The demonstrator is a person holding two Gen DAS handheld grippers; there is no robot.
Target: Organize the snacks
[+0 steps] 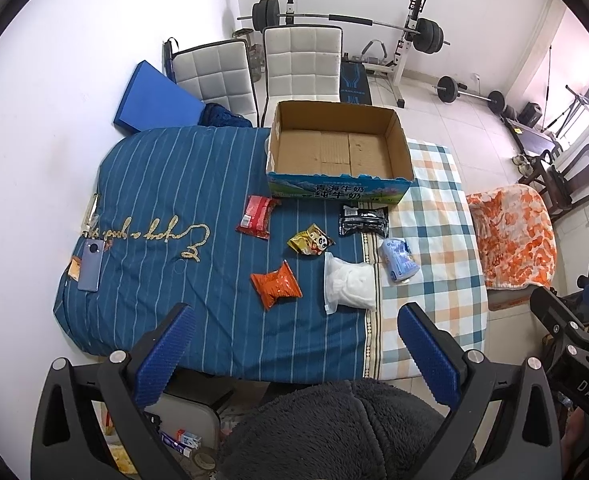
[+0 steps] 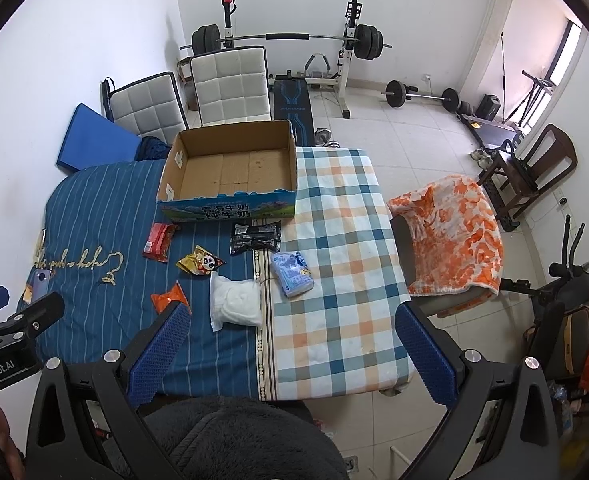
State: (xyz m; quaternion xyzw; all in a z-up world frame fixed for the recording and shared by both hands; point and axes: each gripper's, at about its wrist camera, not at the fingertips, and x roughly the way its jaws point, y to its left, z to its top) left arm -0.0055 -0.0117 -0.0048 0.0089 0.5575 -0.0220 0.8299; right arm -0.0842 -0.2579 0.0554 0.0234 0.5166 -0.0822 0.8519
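Jaws of the left gripper (image 1: 296,344) and right gripper (image 2: 292,340) are held wide and empty above scattered snacks (image 1: 276,284), with the cardboard box (image 1: 336,148) set open behind to receive them.

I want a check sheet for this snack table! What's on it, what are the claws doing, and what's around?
Surface: table covered by a blue striped cloth and a checked cloth.
Job's things: open cardboard box, nothing inside. In front of it lie a red packet, panda packet, black packet, orange packet, white packet and light blue packet.
Clutter: phone at the left edge.
Grippers: left claw open, holding nothing; right claw open, holding nothing. Both are above the near edge.
Cables: nothing seen.
Surroundings: two white chairs, barbell rack, orange blanket on a seat.
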